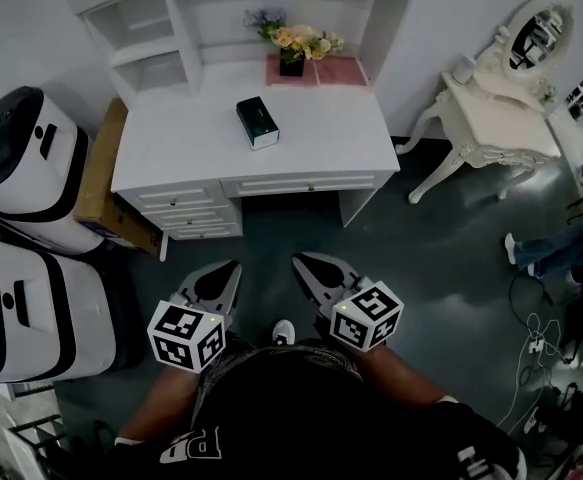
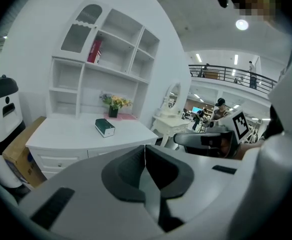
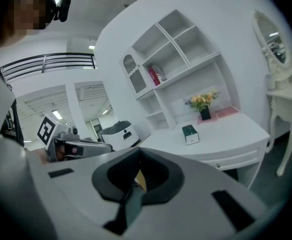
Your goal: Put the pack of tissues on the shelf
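The head view looks steeply down from above the person, well back from the desk point(image 1: 321, 133), which lies at the far side. The left gripper view rides behind the left gripper point(image 2: 144, 148) and faces the distant desk and shelf unit point(image 2: 116, 44) from low down, with the right gripper point(image 2: 178, 140) at its right. The right gripper view mirrors this, with the left gripper at its left. All three views share the desk top and the pack of tissues point(image 1: 258, 122).
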Motion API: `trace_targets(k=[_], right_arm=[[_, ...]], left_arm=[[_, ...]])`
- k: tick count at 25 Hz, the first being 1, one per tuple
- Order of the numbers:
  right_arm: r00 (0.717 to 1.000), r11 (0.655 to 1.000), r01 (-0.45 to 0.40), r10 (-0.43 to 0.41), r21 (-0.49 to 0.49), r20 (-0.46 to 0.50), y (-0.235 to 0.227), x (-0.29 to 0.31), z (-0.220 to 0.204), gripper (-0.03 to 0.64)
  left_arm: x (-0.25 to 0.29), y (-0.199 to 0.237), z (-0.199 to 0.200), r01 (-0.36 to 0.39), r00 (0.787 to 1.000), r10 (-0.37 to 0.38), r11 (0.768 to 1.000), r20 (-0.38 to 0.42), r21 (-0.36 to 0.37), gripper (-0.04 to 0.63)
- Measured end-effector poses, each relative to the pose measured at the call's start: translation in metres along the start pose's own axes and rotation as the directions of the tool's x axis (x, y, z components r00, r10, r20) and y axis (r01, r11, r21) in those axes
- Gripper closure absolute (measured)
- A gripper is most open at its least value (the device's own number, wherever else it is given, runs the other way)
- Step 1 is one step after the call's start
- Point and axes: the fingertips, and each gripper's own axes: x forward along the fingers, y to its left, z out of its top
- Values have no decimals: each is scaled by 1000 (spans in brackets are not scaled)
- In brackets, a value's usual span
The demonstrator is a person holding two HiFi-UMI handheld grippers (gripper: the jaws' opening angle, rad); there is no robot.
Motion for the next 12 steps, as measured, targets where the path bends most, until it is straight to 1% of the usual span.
trace_targets(k=[4,12], right_arm=[[1000,1000,-7,7,11,-3,-9,4,2,606],[1000,1000,-9,9,7,-25,-19,8,3,606]], left_arm=[[9,-4,3,4,1000,-4,1000,-9,1,578],[15,10,10,-21,1000,21,1000,-12,-6,578]])
